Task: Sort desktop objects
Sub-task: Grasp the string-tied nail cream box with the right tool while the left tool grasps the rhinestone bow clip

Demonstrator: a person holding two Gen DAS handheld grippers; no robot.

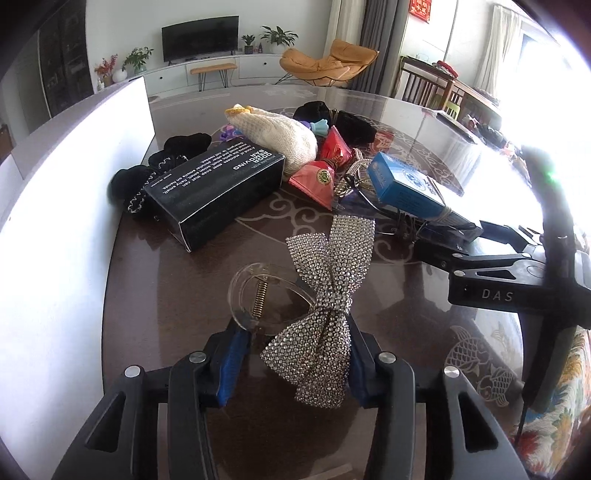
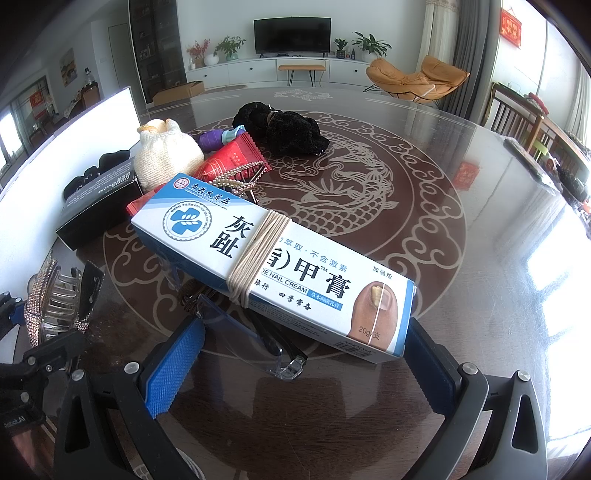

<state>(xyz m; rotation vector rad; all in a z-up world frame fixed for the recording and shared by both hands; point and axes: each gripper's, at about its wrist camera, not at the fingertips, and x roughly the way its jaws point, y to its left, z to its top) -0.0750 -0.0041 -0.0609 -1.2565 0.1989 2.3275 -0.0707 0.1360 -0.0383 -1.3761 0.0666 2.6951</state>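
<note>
Dark glossy surface (image 2: 424,236) with a pale dragon and cloud pattern under glass, sitting in a bright living room: TV (image 2: 291,35) on a white cabinet, potted plants, an orange lounge chair (image 2: 417,79), wooden chairs off to the right. A white board (image 1: 74,192) stands along the left edge, so that side is walled off. The right and far parts of the surface are mostly bare.

Count-wise: one black box (image 1: 218,195), one blue and white nail cream box (image 2: 280,266) wrapped with string, one cream knit pouch (image 2: 166,155), two red packets (image 1: 325,170), several black scrunchies, one clear glasses case (image 2: 255,339) under the cream box.

The left gripper (image 1: 291,362) is pinching the rhinestone bow hair clip (image 1: 321,295), just off the surface near the front edge, pads squeezed on its sides. The right gripper (image 2: 295,362) is spread wide around the near end of the cream box; can't tell whether its pads touch it.
</note>
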